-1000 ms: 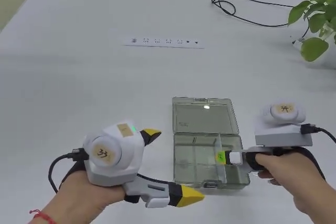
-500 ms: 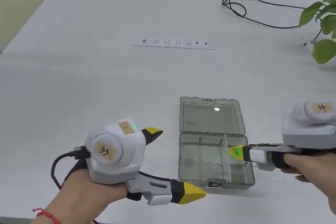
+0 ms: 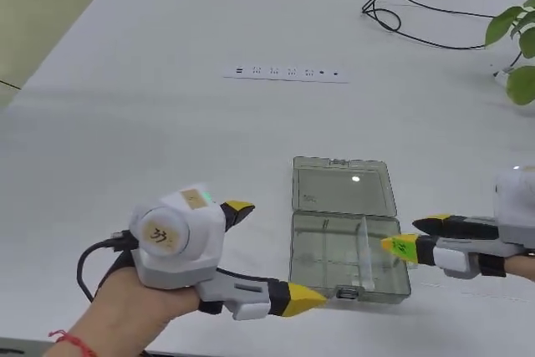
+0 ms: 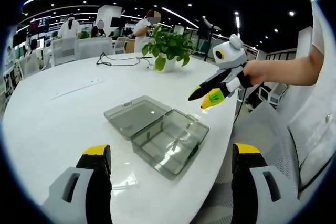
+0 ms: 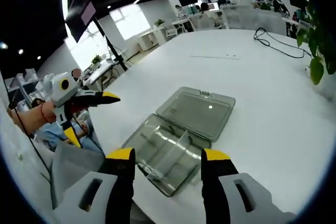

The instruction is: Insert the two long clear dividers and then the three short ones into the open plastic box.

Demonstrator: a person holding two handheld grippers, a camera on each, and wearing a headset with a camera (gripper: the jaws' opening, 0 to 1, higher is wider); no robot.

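**A:** What are the claws doing?

**B:** The right gripper (image 3: 410,235) hovers just beside the right wall of the open plastic box (image 3: 322,252), jaws apart and empty. The left gripper (image 3: 272,252) hangs to the box's left, jaws spread wide, also empty.

**A:** And the dividers?

**B:** One long clear divider (image 3: 365,248) stands upright in the box's right part. I cannot make out the others.

**A:** Which step, then?

**B:** Probably the second long divider. It needs finding, pinching by its thin edge, and lowering parallel to the first.

**A:** Room to move?

**B:** The box lies near the table's (image 3: 150,123) front edge, with its lid (image 3: 343,186) flat behind. The power strip (image 3: 287,73), cable (image 3: 418,27) and plant (image 3: 518,48) are well apart.
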